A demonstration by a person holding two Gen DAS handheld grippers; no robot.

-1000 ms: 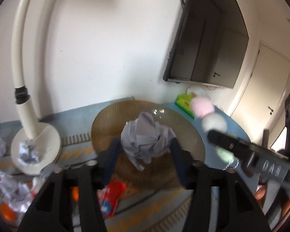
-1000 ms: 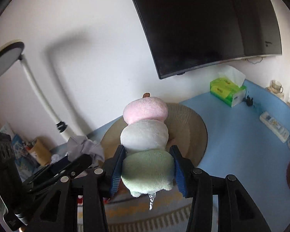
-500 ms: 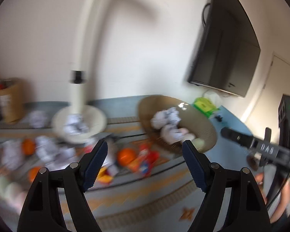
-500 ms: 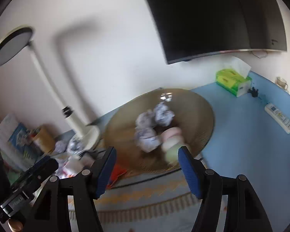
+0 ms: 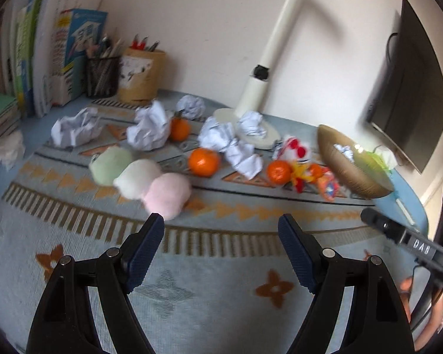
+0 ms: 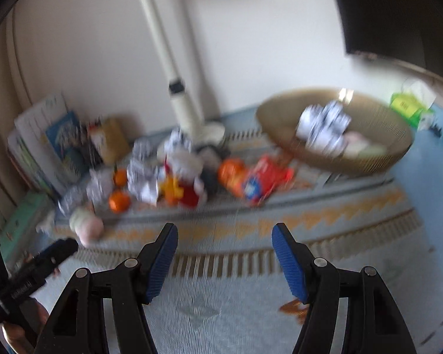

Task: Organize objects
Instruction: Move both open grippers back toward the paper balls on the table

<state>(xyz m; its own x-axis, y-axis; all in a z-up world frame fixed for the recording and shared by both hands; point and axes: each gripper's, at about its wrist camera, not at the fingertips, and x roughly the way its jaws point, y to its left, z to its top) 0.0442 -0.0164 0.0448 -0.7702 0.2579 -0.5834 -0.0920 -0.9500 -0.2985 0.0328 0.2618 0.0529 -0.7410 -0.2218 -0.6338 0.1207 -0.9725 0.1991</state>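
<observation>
My left gripper hangs open and empty over the patterned mat. Just beyond its left fingertip lies a green, white and pink dumpling plush. Behind it are several crumpled paper balls and three oranges. My right gripper is open too, with nothing between its fingers. Far right of it, the woven basket holds crumpled paper and another dumpling plush. In the left wrist view the basket stands at the right.
A white desk lamp stands at the back. Books and pen cups fill the back left. A red-and-white plush and a snack packet lie mid-mat. A green tissue box sits past the basket.
The left gripper let go of a crumpled paper and the right gripper let go of a dumpling plush into the basket. Both swung left and down, away from the basket.
</observation>
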